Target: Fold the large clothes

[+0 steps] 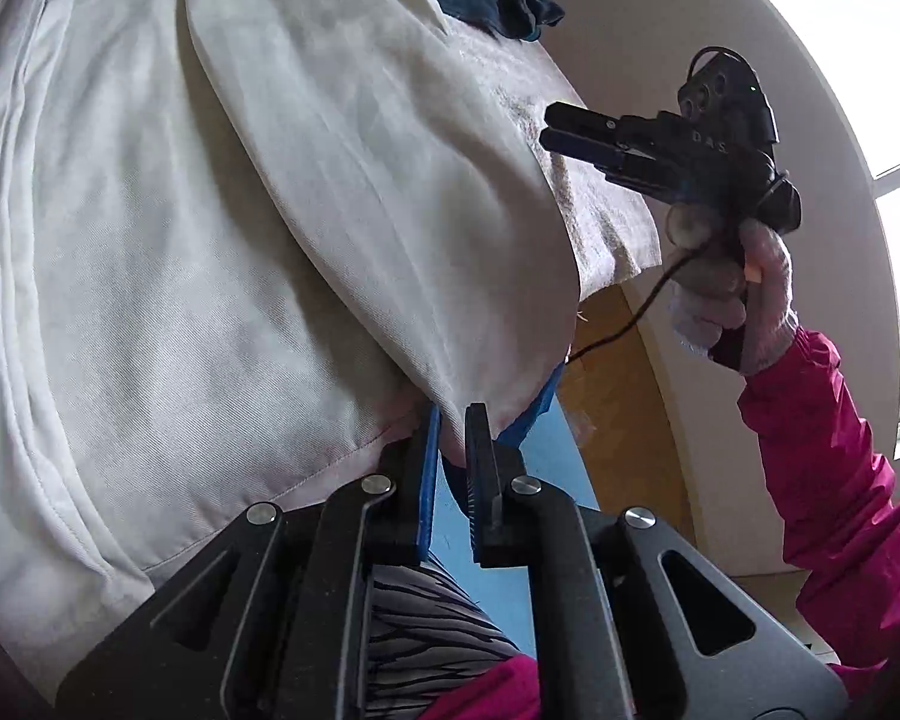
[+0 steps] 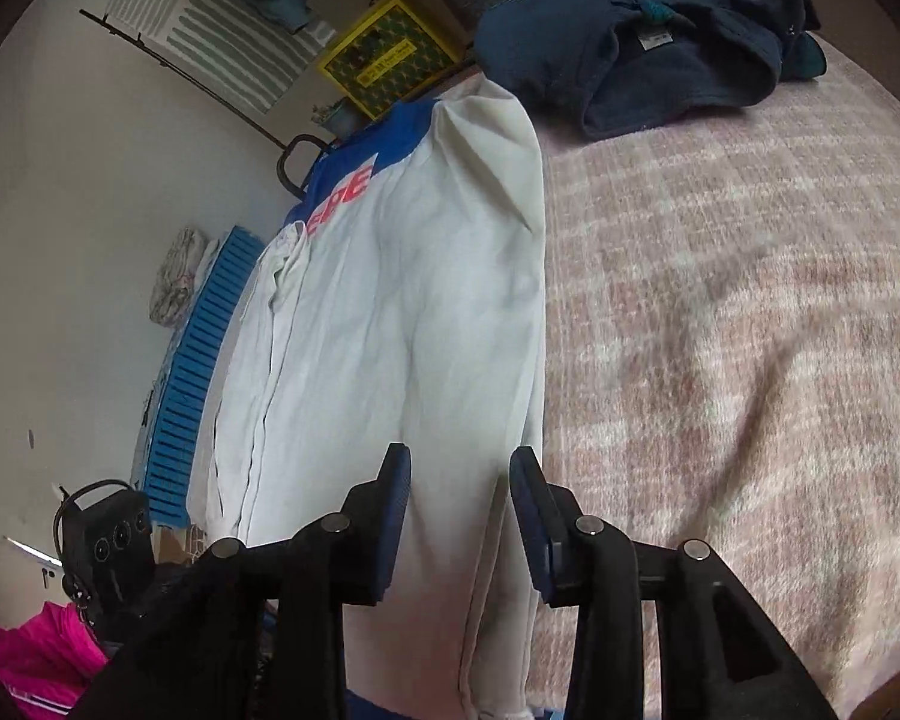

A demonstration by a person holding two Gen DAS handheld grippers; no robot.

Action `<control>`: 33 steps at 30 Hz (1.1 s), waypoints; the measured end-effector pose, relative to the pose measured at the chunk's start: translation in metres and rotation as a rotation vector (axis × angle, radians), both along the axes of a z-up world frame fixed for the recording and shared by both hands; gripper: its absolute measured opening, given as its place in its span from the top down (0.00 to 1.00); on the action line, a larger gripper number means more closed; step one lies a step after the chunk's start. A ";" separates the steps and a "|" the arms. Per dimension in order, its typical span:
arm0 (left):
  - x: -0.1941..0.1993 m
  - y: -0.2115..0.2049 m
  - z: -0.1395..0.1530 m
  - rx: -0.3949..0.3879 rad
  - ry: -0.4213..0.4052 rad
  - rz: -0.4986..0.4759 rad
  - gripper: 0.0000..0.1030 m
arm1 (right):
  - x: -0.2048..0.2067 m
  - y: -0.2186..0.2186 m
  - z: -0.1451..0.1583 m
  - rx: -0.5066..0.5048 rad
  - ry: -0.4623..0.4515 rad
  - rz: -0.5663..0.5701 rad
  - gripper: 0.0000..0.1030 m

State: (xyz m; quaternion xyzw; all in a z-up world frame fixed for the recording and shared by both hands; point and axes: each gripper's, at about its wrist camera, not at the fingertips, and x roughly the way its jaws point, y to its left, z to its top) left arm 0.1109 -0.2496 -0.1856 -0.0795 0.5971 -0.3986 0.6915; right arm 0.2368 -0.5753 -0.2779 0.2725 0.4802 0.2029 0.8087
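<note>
The left gripper (image 1: 453,420) is pinched tight on the near edge of a big white top (image 1: 210,240), and the cloth bunches up right where the two fingers squeeze it. The top lies spread out on a pink fuzzy blanket (image 2: 720,330) that covers the bed. In the right wrist view the top runs from the bottom middle up toward 11 o'clock, where it has a blue part with red letters (image 2: 339,192). One white sleeve (image 2: 498,138) is folded in along the edge at about 12 o'clock. The right gripper (image 2: 459,468) has its fingers apart, and they do not press on anything; the white cloth lies below them and between them. In the left wrist view, the right gripper (image 1: 561,126) is up in the air at 2 o'clock, off the cloth, held by a gloved hand (image 1: 732,294) with a bright pink sleeve (image 1: 840,480). A dark blue piece of clothing (image 2: 660,48) sits in a heap on the blanket at about 1 o'clock, well apart from the white top. A blue slatted thing (image 2: 198,372) stands by the wall at 9 o'clock.
</note>
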 end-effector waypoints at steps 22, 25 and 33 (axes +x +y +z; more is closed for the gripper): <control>0.026 -0.007 -0.032 0.034 -0.038 0.043 0.95 | 0.159 0.006 -0.031 -0.147 -0.042 -0.086 0.97; 0.028 -0.002 -0.029 0.035 -0.020 0.046 0.95 | 0.142 -0.009 -0.018 -0.045 -0.035 -0.140 0.77; 0.031 0.026 0.002 -0.038 -0.063 0.099 0.95 | 0.012 -0.037 0.005 0.034 -0.054 -0.139 0.49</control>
